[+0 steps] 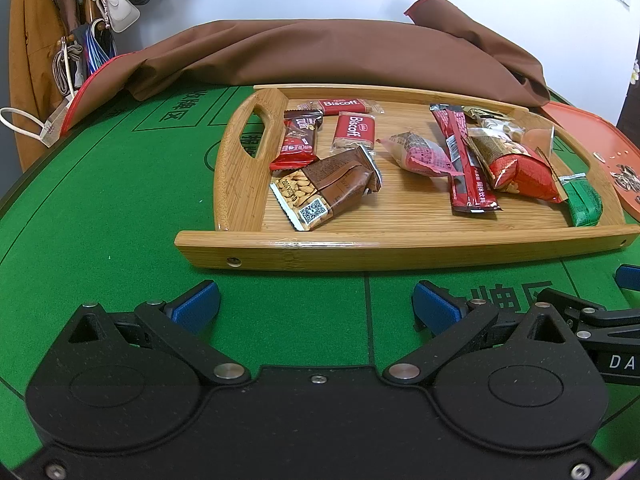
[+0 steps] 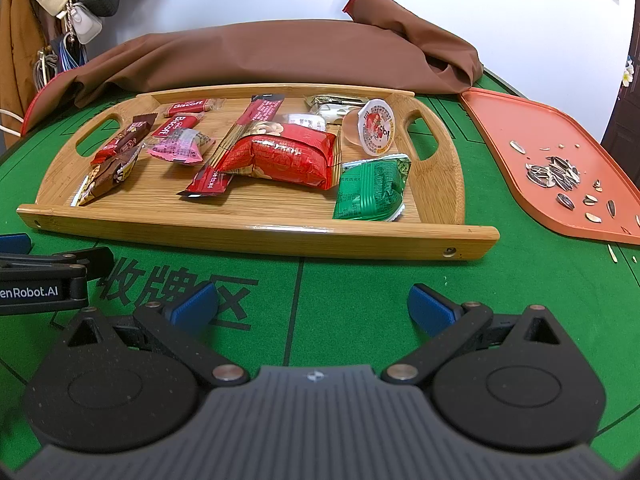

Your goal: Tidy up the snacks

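Reading Biscoff packs [image 1: 345, 107] on tray [image 1: 400, 246] | left fingers [image 1: 198, 305] released | right fingers [image 2: 430, 308] released

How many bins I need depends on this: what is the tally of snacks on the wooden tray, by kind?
Biscoff biscuits: 2
Brown bars: 2
Pink-wrapped sweet: 1
Long red stick sachet: 1 (maybe a second beneath)
Big red packet: 1
Green packet: 1
Jelly cup: 1
Pale packets at the back, partly hidden: 2
Total: at least 11

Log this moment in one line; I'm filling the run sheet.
left gripper: open, empty | right gripper: open, empty | snacks: on tray
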`<act>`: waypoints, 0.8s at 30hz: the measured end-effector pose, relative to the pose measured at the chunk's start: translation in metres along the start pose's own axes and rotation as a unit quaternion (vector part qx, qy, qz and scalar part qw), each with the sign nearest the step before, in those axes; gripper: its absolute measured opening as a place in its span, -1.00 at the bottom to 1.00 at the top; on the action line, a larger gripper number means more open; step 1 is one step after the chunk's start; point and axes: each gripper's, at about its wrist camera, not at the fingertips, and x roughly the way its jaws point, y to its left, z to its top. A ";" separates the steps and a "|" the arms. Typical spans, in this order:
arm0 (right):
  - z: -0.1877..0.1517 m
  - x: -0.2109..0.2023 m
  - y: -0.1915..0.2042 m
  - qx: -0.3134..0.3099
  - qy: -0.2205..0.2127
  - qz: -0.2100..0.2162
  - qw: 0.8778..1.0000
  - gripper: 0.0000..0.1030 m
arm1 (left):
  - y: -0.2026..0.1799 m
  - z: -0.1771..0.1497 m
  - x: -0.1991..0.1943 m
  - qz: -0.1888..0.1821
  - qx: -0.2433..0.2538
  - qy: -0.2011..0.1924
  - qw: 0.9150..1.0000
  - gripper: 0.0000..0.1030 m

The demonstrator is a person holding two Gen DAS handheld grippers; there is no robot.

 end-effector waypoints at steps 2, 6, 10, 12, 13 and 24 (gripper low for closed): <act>0.000 0.000 0.000 0.000 0.000 0.000 1.000 1.00 | 0.000 0.000 0.000 0.000 0.000 0.000 1.000 1.00; 0.000 0.000 0.000 0.000 0.000 0.000 1.000 1.00 | 0.000 0.000 0.000 0.000 0.000 0.000 1.000 1.00; 0.000 0.000 0.000 0.000 0.000 0.000 1.000 1.00 | 0.000 0.000 0.000 0.001 0.000 0.000 1.000 1.00; 0.000 0.000 0.000 0.000 0.000 0.000 1.000 1.00 | 0.000 0.000 0.001 0.002 -0.002 0.000 1.000 1.00; 0.000 0.000 0.000 0.000 0.000 0.000 1.000 1.00 | 0.000 0.000 0.001 0.003 -0.002 0.000 1.000 1.00; 0.000 0.000 0.000 0.000 0.000 0.000 1.000 1.00 | -0.001 0.000 0.001 0.004 -0.003 0.000 1.000 1.00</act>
